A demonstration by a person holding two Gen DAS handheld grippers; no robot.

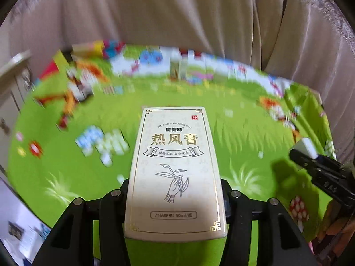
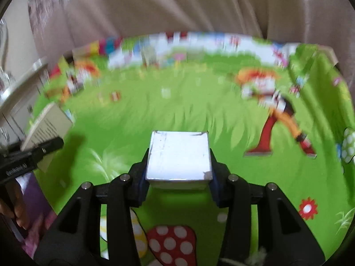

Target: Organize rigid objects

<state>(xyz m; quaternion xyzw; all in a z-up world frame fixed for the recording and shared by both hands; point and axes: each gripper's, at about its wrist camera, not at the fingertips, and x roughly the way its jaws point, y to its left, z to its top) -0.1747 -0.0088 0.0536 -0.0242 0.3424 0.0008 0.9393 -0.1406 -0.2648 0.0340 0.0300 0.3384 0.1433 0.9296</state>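
Your left hand-held gripper [image 1: 175, 197] is clamped on the tall cream box [image 1: 175, 168], L wrist view: long axis runs straight ahead along the fingers, held over the green mat [image 1: 244, 133]. Right hand-held gripper [image 1: 310, 161] sits just to its right w/ its own load.

R wrist view: right hand-held gripper [image 2: 178, 166] grips the white box [image 2: 179, 157], squarish, no clear long axis, also above the mat. Both loads look airborne; neither hand is clearly nearer a drop spot.

Tall box [image 1: 175, 173] left of small box [image 2: 179, 158], above the mat [image 2: 177, 110].
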